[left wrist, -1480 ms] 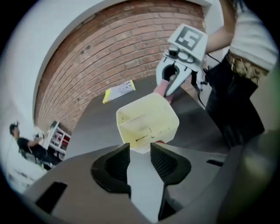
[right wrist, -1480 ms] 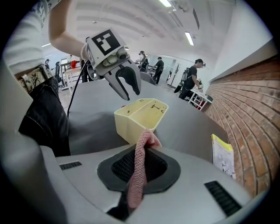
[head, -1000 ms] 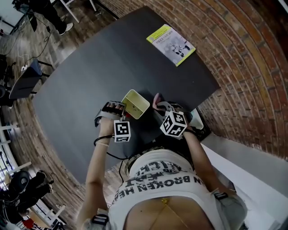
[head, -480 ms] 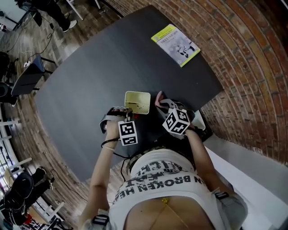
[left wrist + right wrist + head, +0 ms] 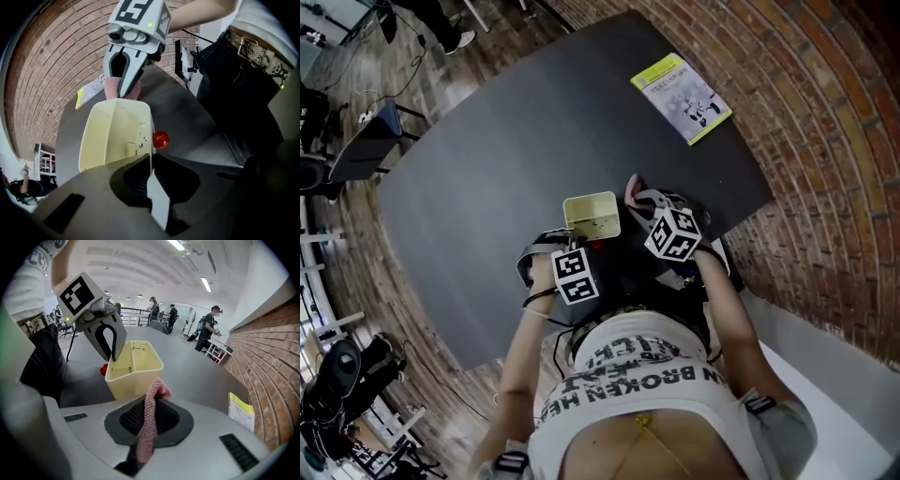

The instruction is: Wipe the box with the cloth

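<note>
Left hand-held gripper [image 5: 151, 164], jaws just closing, is clamped on a side wall of the yellow box [image 5: 110, 136]. Right hand-held gripper [image 5: 149, 416] pinches the pink cloth [image 5: 158, 391], just beside it.

Left gripper [image 5: 151, 161] clamps the box [image 5: 112, 136]
Its jaws have just been closing onto the box's near wall, and the box has turned squarer to the person.

The head view looks steeply down from high above the table [image 5: 506, 141] and takes in most of its top. The left gripper view sits low and very close to the box [image 5: 112, 136], facing the brick wall [image 5: 42, 70]. The right gripper view, close on the opposite side, faces the open hall [image 5: 140, 282]. All three share the box and the table.
</note>
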### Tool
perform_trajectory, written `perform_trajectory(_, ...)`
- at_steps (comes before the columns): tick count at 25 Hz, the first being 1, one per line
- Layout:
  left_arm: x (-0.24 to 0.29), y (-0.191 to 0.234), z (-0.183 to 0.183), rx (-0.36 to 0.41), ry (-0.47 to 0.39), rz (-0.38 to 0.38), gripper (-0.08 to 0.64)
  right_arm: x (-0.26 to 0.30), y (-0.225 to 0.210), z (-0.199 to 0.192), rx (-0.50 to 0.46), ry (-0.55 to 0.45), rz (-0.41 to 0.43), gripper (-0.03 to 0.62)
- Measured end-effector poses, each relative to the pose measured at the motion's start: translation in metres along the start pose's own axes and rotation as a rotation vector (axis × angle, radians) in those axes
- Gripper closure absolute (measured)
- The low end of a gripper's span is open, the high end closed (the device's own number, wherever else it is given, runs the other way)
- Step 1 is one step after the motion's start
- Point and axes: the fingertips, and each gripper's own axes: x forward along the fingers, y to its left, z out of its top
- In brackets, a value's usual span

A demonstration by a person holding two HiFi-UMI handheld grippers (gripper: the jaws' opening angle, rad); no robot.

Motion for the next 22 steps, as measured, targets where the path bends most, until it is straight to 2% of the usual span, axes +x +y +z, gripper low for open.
perform_trajectory(4,-0.001,-0.001,0.001,0.012,-0.006,0.001,0.529,0.013,-0.007,0.006,-0.078,0.018,0.031,0.575)
perform_trajectory(8,0.0,0.0,0.001,0.023,-0.006,-0.002,0.529,0.029,-0.006,0.012,-0.112,0.026,0.069,0.574)
perform_trajectory(22,-0.002,-0.001,0.0,0.036,-0.011,0.0,0.529,0.031,0.016,0.009,-0.136,0.054,0.095,0.575)
